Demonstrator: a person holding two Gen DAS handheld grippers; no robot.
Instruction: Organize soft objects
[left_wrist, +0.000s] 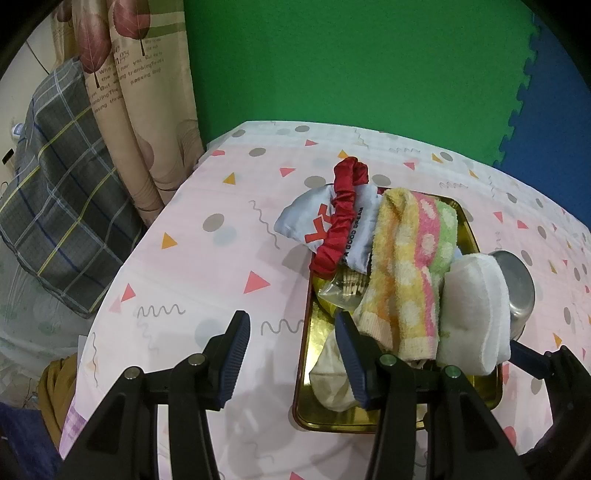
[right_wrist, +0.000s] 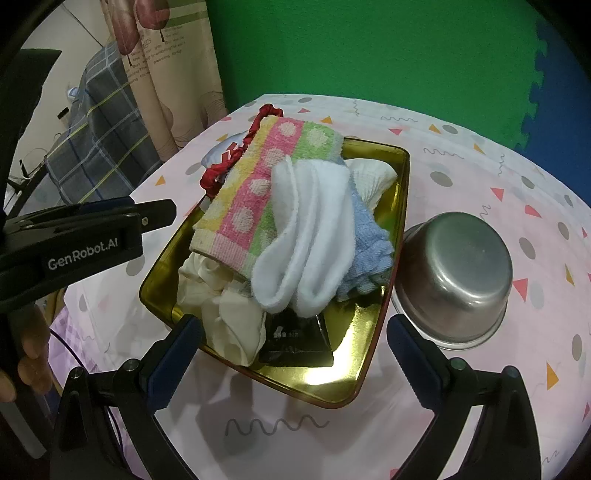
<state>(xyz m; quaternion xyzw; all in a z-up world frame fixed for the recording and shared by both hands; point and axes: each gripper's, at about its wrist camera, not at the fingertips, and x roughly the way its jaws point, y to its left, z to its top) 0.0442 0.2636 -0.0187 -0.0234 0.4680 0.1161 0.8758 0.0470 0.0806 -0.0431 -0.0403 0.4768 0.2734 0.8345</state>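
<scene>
A gold tray (right_wrist: 354, 373) (left_wrist: 314, 406) on the table holds a pile of soft things: a yellow, pink and green dotted towel (right_wrist: 258, 184) (left_wrist: 410, 266), a folded white cloth (right_wrist: 306, 236) (left_wrist: 472, 314), a blue cloth (right_wrist: 369, 247), a cream cloth (right_wrist: 229, 314) (left_wrist: 332, 380) and a dark packet (right_wrist: 295, 339). A red scrunchie (left_wrist: 343, 218) (right_wrist: 236, 155) lies on a pale printed pouch (left_wrist: 306, 218) at the tray's far edge. My left gripper (left_wrist: 291, 332) is open and empty beside the tray's left rim. My right gripper (right_wrist: 295, 339) is open and empty over the tray's near end.
An upturned steel bowl (right_wrist: 454, 277) (left_wrist: 517, 284) stands right of the tray. The table wears a pink patterned cloth (left_wrist: 207, 280). A curtain (left_wrist: 140, 103) and a plaid cushion (left_wrist: 62, 192) are off the table's left edge. A green wall (left_wrist: 351, 59) is behind.
</scene>
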